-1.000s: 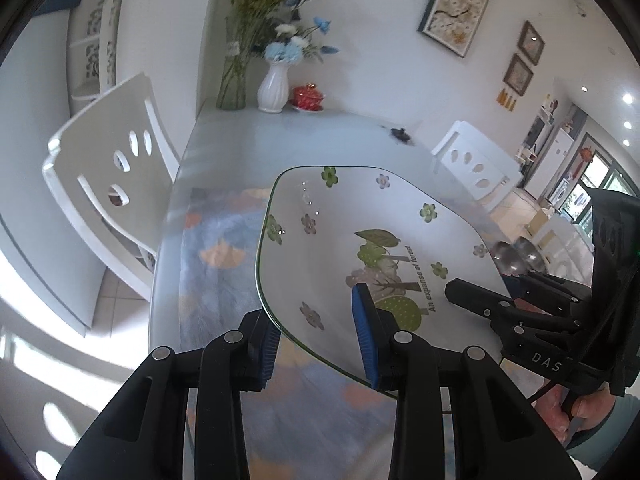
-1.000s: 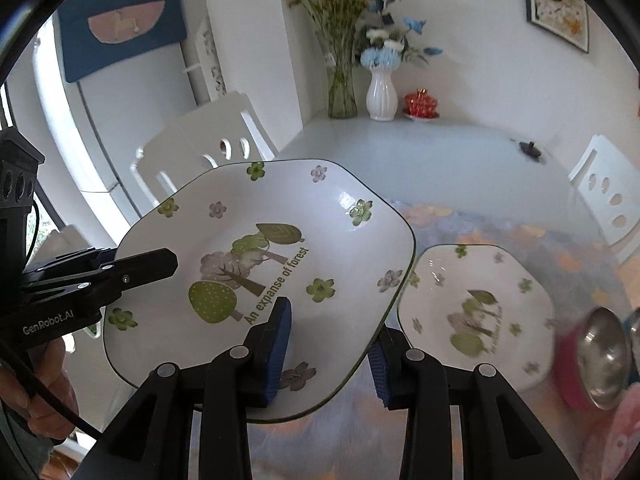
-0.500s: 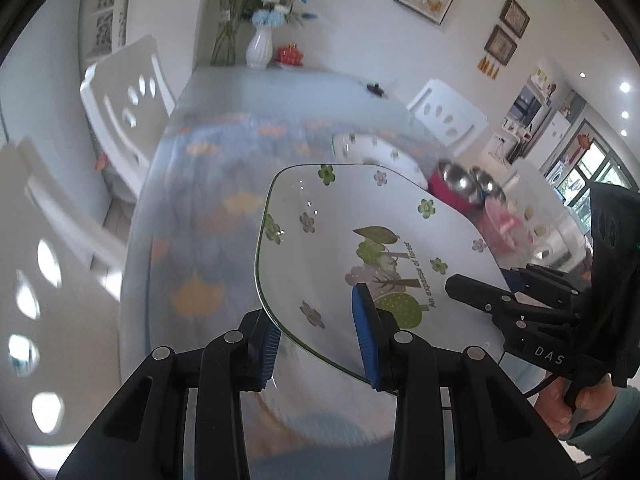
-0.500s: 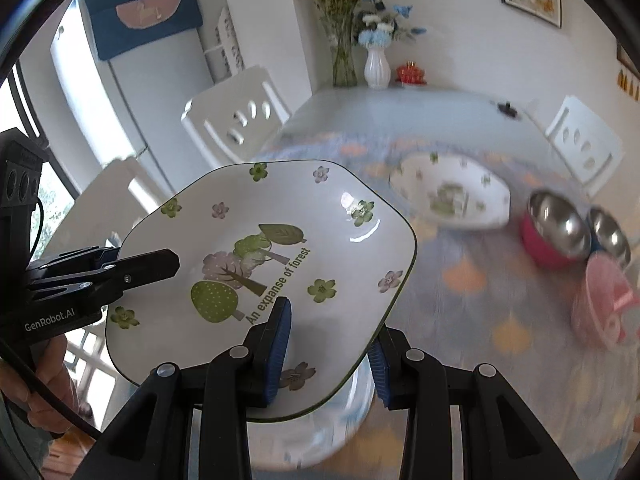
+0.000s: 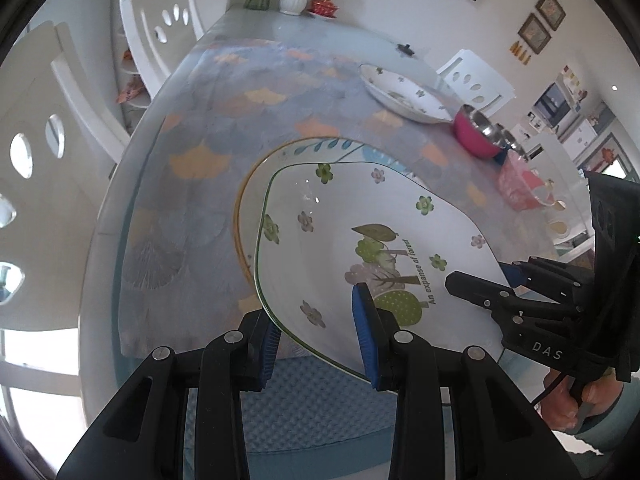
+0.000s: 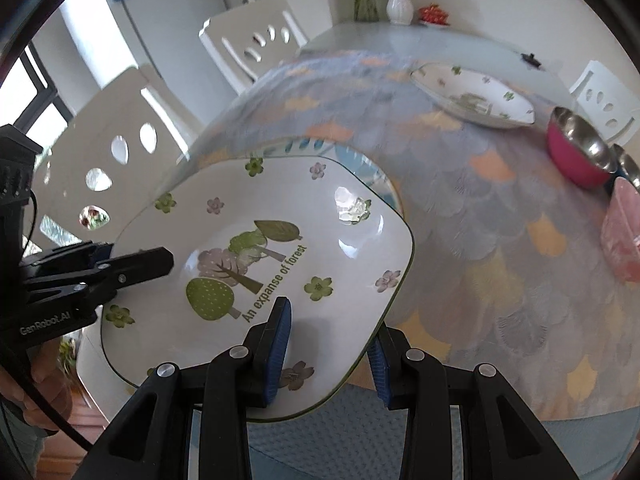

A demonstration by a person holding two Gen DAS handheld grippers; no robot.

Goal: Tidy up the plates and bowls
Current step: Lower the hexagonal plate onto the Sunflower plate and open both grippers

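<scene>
The forest-print plate (image 6: 256,256) you hold is glazed ceramic, glossy enough to throw window glare near its upper right rim. Each claw's fingers are matt black plastic with ribbed blue pads (image 6: 280,344) that look rubbery. At right of the right wrist frame, the pink bowl (image 6: 576,152) has a polished metal lining. The worktop (image 5: 192,184) wears a smooth, faintly shiny printed cover; below it lies a blue waffle-textured cloth (image 5: 312,404). The chairs (image 5: 160,32) look like smooth white plastic or painted wood.
</scene>
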